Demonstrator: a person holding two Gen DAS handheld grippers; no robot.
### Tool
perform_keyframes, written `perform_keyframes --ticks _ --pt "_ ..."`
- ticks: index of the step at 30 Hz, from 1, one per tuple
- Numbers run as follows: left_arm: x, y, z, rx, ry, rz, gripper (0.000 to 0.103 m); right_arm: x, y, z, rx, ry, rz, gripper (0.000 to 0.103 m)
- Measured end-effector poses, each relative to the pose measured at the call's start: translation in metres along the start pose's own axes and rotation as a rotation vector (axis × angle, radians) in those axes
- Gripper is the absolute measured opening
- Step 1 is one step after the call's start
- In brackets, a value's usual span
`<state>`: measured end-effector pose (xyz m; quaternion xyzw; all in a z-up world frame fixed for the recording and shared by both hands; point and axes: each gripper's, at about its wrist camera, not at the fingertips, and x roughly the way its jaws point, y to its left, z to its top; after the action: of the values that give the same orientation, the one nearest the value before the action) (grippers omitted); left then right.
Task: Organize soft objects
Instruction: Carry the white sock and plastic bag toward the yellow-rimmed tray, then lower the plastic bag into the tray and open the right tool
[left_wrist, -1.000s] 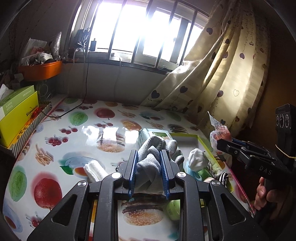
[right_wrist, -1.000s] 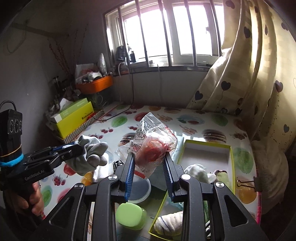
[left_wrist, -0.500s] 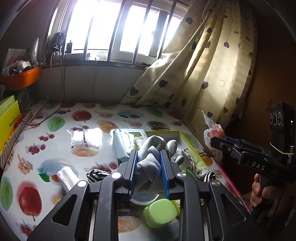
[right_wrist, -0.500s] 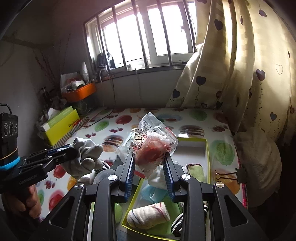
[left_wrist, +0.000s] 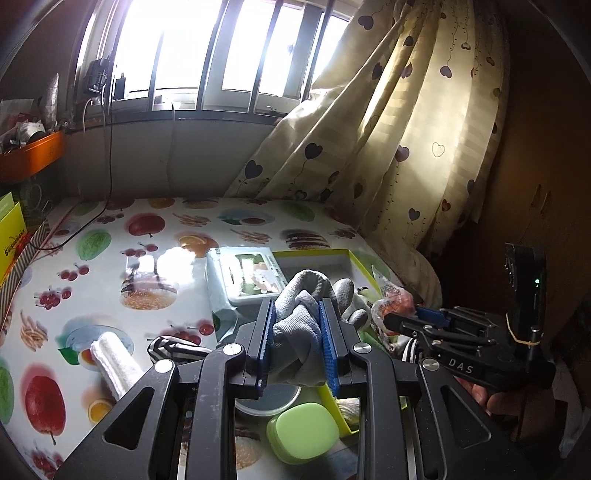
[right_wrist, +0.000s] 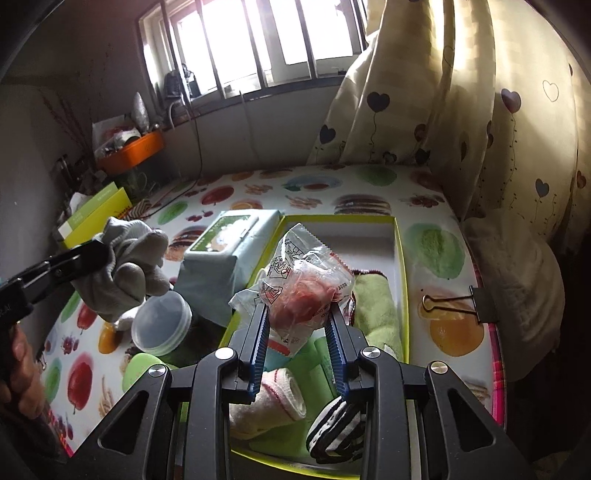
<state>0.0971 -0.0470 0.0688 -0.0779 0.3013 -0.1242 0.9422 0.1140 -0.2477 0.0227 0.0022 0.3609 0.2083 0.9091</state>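
Left jaws: your left gripper (left_wrist: 297, 341) was clenched on a grey glove (left_wrist: 301, 325), cloth bunched between the blue pads, fingers of the glove sticking out past the tips.
Right jaws: your right gripper (right_wrist: 298, 334) was clamped on a clear crinkly packet (right_wrist: 306, 284) with something red inside, pinched low, most of the bag standing above the tips.
Box: the yellow-green box (right_wrist: 400, 280) lay straight ahead of and under the right jaws; far half bare, near half filled.
Box contents: green towel (right_wrist: 373, 310) just right of the right jaws, rolled white cloth (right_wrist: 273, 402) and striped sock (right_wrist: 334, 424) below them.
Step in hand: looked like dropping the packet into the box, glove next.
How to do it well: you wanted to lower the packet over the bare far half before letting go, since it was light and could slide off the pile. Bring the glove in from the left side only after the right jaws cleared, so the two grippers didn't cross.
Left of box: wipes pack (right_wrist: 225, 254), lidded tub (right_wrist: 162, 325), green case (left_wrist: 303, 432).
Leftovers: rolled white towel (left_wrist: 114, 363) left of the left jaws.
Desk: glossy fruit-print cover on the desk (left_wrist: 110, 258), slippery-looking, window glare.
Room: barred window (left_wrist: 207, 55), heart curtain (left_wrist: 406, 129) at right, orange bin (right_wrist: 133, 153) far left.
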Motion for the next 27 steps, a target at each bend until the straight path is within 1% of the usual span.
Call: perform_keyframes --ticks 4,7,9,11,14,19,22,27 --pt "0.01 -0.004 0.0 0.007 0.017 -0.008 0.025 0.016 -0.007 -0.01 0.008 0.052 -0.011 0.03" --pt "0.017 -0.008 0.001 0.014 0.028 -0.018 0.025 0.027 -0.012 -0.017 0.011 0.1 -0.022 0.036" --pt "0.021 -0.011 0.0 0.018 0.036 -0.023 0.025 0.029 -0.012 -0.02 0.008 0.115 -0.023 0.049" --pt "0.024 -0.014 0.001 0.022 0.04 -0.027 0.025 0.026 -0.011 -0.021 0.0 0.106 -0.023 0.053" --pt "0.028 -0.018 0.003 0.027 0.043 -0.033 0.025 0.012 -0.009 -0.017 -0.009 0.066 -0.019 0.057" --pt "0.036 -0.024 0.002 0.038 0.058 -0.047 0.025 -0.011 -0.019 -0.012 0.019 -0.008 -0.033 0.058" --pt "0.049 -0.029 -0.004 0.041 0.108 -0.073 0.025 -0.016 -0.028 -0.013 0.045 -0.023 -0.044 0.058" --pt "0.074 -0.038 -0.01 0.056 0.185 -0.078 0.025 -0.015 -0.04 -0.015 0.079 -0.029 -0.055 0.058"
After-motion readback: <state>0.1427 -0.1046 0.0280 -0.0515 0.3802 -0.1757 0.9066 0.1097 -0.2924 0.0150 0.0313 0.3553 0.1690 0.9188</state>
